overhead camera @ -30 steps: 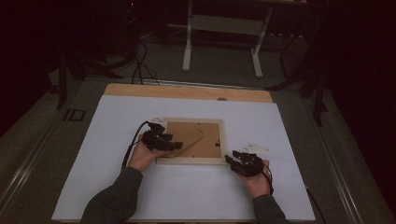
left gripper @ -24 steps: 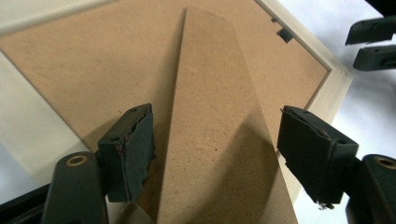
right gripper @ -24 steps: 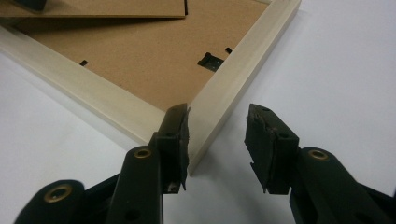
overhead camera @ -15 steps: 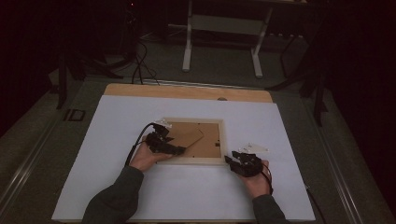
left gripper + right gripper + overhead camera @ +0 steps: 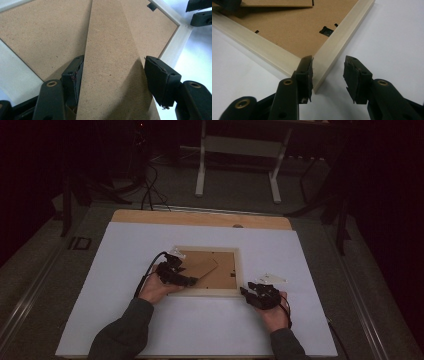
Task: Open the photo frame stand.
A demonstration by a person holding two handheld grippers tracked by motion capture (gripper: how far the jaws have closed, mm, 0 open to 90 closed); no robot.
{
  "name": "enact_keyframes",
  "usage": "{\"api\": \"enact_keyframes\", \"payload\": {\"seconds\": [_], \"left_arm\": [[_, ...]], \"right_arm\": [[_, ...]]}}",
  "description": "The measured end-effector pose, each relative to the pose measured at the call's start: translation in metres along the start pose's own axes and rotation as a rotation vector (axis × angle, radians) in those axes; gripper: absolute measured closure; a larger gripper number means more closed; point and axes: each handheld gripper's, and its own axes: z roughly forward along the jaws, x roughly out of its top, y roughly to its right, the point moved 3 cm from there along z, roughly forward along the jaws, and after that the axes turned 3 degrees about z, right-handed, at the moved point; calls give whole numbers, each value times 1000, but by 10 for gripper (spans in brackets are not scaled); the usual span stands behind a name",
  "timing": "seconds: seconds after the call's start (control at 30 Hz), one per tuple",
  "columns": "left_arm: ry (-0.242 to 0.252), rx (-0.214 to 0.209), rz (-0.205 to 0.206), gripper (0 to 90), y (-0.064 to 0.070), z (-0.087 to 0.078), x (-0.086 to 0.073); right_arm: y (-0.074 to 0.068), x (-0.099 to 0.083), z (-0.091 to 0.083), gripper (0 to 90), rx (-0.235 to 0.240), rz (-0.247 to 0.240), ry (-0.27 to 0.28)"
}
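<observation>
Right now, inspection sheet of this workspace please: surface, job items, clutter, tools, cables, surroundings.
Surface: white sheet over a wooden table.
Job items: picture frame lying back-up; stand flap raised off its backing board.
Clutter: nothing seen.
Tools: left tool open around the stand flap; right tool open at the frame's corner.
Cables: one trails from the left tool.
Surroundings: dark floor, white stand legs beyond.
</observation>
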Motion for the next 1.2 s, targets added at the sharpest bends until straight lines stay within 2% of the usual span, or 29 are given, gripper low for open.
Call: {"api": "enact_keyframes", "payload": {"seconds": [0.43,1.0,1.2], "left_arm": [[-20,54,55,375,5,1,1],[-5,124,134,373,13,-1,2],[13,156,173,373,18,-3,3]], "right_arm": [[3,3,2,582,4,5,-6],[19,21,10,590,29,52,-17],[24,27,15,605,27,50,-27]]}}
